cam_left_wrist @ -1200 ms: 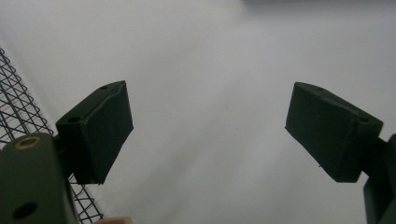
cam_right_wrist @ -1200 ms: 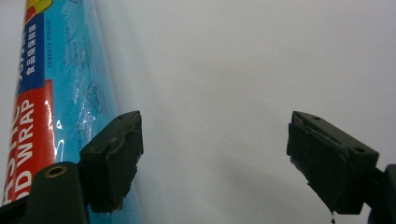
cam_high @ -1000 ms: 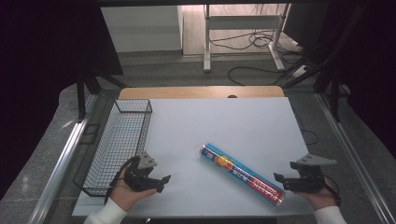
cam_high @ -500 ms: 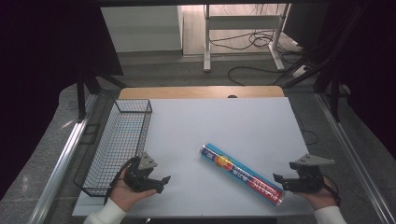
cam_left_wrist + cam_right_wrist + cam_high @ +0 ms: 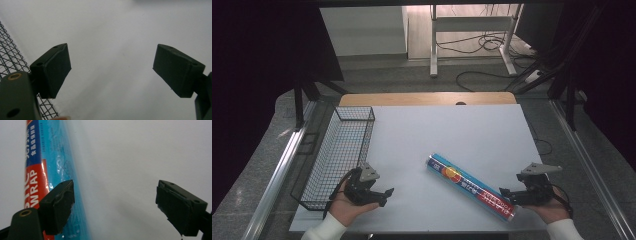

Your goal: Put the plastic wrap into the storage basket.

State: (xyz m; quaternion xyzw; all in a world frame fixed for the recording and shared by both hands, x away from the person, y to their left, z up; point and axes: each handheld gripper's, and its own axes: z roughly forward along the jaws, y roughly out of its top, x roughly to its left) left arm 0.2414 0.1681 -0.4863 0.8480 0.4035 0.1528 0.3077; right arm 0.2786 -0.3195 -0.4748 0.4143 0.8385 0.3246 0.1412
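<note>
Here, a roll of plastic wrap (image 5: 471, 186) lies diagonally on the white counter (image 5: 462, 130), its near end just beside the right tongs (image 5: 507, 192), whose jaws have just been opening with nothing between them, seemingly readying a grasp, while the left tongs (image 5: 384, 195) rest open and empty beside a wire basket (image 5: 337, 155).

Lab/test rig: white table (image 5: 452, 130), metal frame rails (image 5: 277, 175), loose floor cables (image 5: 482, 45), dark surrounds.

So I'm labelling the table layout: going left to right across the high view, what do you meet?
Wire basket → left gripper, jaws open → plastic wrap roll, lying diagonally → right gripper, jaws apart and just opened further, beside the roll's near end.
</note>
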